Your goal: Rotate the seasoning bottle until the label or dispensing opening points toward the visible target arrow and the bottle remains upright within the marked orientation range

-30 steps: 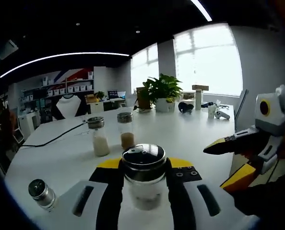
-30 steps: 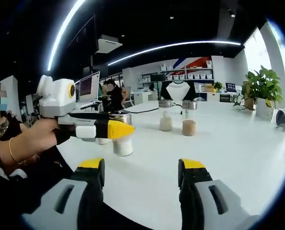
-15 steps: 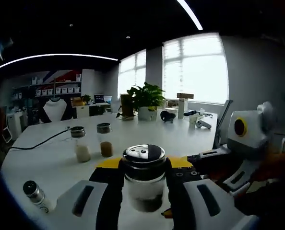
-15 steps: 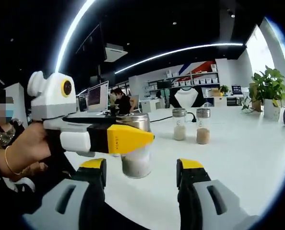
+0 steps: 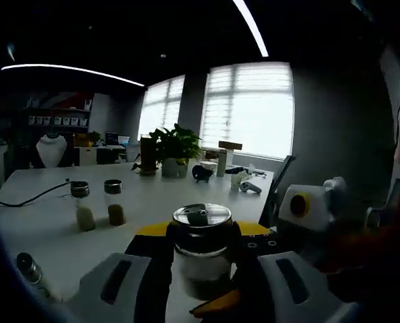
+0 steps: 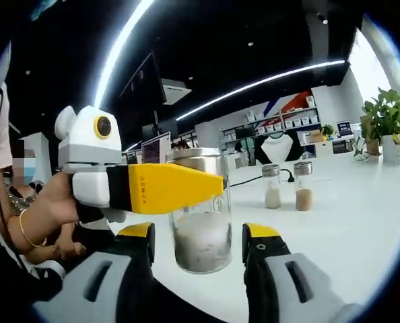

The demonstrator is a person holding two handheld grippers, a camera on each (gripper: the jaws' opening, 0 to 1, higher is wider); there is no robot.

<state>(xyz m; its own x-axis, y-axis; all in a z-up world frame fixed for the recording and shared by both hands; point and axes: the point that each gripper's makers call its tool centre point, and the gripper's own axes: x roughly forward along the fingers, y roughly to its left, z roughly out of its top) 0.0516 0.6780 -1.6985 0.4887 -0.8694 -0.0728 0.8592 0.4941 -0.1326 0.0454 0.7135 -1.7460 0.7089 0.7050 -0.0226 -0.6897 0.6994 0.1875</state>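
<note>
Left gripper view: the left tool (image 5: 201, 252) grips the bottle (image 5: 201, 252) between its jaws, just under the steel cap (image 5: 201, 215); the bottle stands upright above the white bench (image 5: 139, 195); the right tool (image 5: 308, 215) comes in from the right, one yellow tip low beside the glass; two more shakers (image 5: 99, 205) stand well apart on the bench, and another bottle (image 5: 30, 272) lies at the left; no arrow or mark can be seen.

Right gripper view: the right tool (image 6: 198, 243) stands with jaws wide, one on each side of the bottle (image 6: 200, 232), not yet closed on it; white grains fill the lower glass; the left tool (image 6: 146, 188) crosses in front, held by a hand (image 6: 52, 202); faint print on its yellow jaw is too small to read; no label shows on the bottle.

The step in hand seems to be the handover grip before turning; next, I judge, the right tool must close squarely on the glass and twist while the bottle is kept upright.
</note>
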